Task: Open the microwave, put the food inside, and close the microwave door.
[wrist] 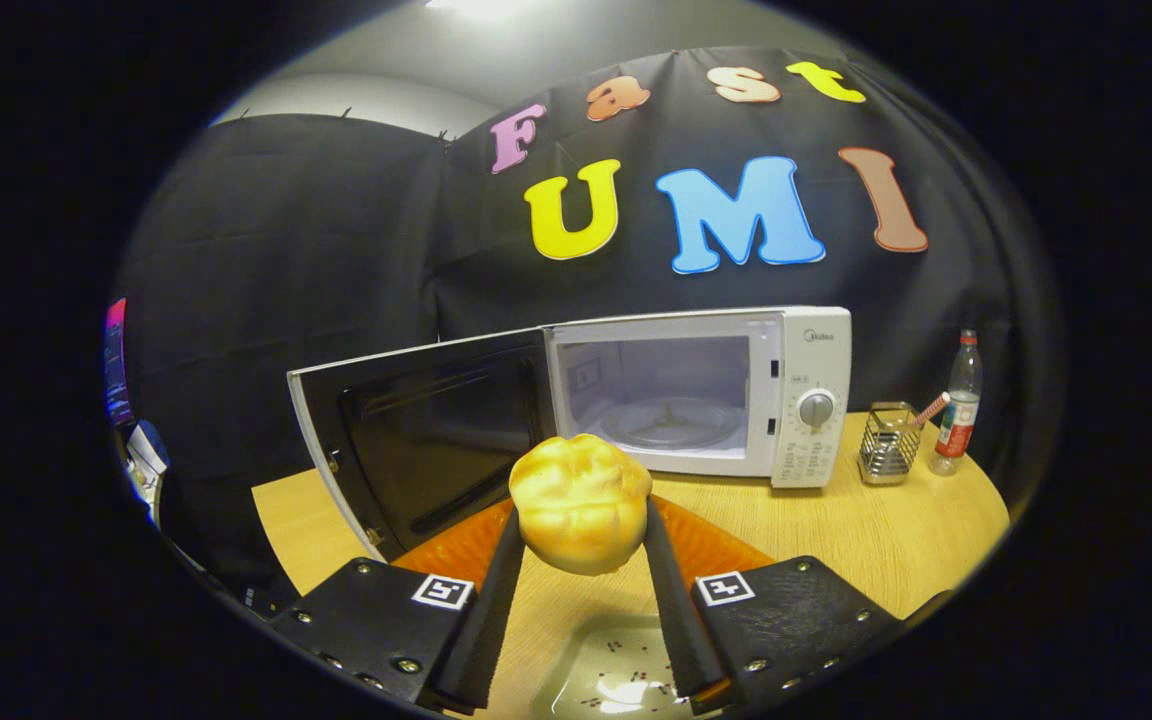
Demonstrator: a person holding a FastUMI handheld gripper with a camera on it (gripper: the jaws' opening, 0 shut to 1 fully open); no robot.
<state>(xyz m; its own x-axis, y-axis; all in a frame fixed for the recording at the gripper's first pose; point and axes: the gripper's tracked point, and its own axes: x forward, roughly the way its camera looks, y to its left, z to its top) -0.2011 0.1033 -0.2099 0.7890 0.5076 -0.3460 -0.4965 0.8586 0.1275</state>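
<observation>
Wooden desk [836,530] carrying a white microwave [696,395] with its door [416,450] swung open, while the claw [581,530] grips a bun [579,503] between both fingers above an orange plate [706,545], just ahead of the oven's cavity.

One of nearly everything on the tabletop [836,530].

One microwave [696,395] stands with its one door [416,450] swung open, one glass turntable [671,422] inside and one round dial [816,408] on its panel. There is one bread bun [579,503], pinched on both sides between the two fingers [496,590] of one gripper [581,530], its jaws pressed against it. One orange plate [706,545] lies under it, one clear tray [616,670] sits nearer, and beside the microwave are one wire holder [886,445] and one bottle [958,405].
</observation>
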